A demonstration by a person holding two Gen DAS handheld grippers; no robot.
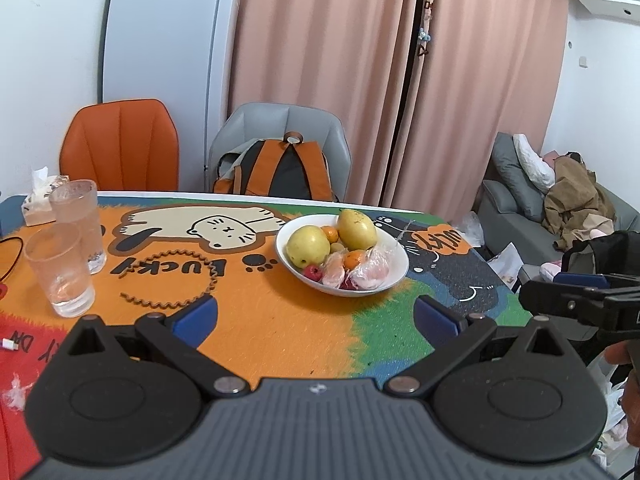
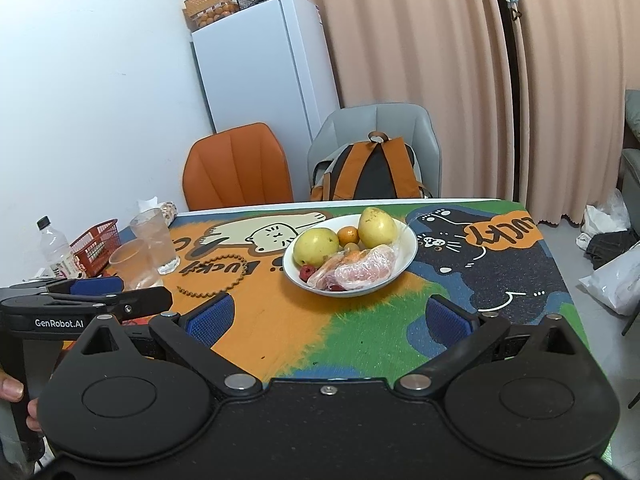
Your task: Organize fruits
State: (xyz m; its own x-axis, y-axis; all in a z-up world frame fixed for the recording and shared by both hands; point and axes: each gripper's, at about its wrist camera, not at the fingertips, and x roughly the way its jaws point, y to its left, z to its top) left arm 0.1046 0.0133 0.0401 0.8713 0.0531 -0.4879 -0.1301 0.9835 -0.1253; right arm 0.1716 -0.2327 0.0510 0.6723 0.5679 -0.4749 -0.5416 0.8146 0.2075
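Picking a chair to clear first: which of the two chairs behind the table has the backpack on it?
The grey chair, on the right nearer the curtain. The backpack leans on its backrest; the orange chair beside the fridge shows nothing on it.

Readable text:
- "GenRobot.AI", white lettering on the black body of the left tool (image 2: 96,292), seen from the right wrist view.
- "Lucky", upside down, dark letters on the orange part of the table cover (image 1: 280,332).
- "Lucky" again, upside down, in an orange speech bubble (image 2: 502,232) beside the black cat print.
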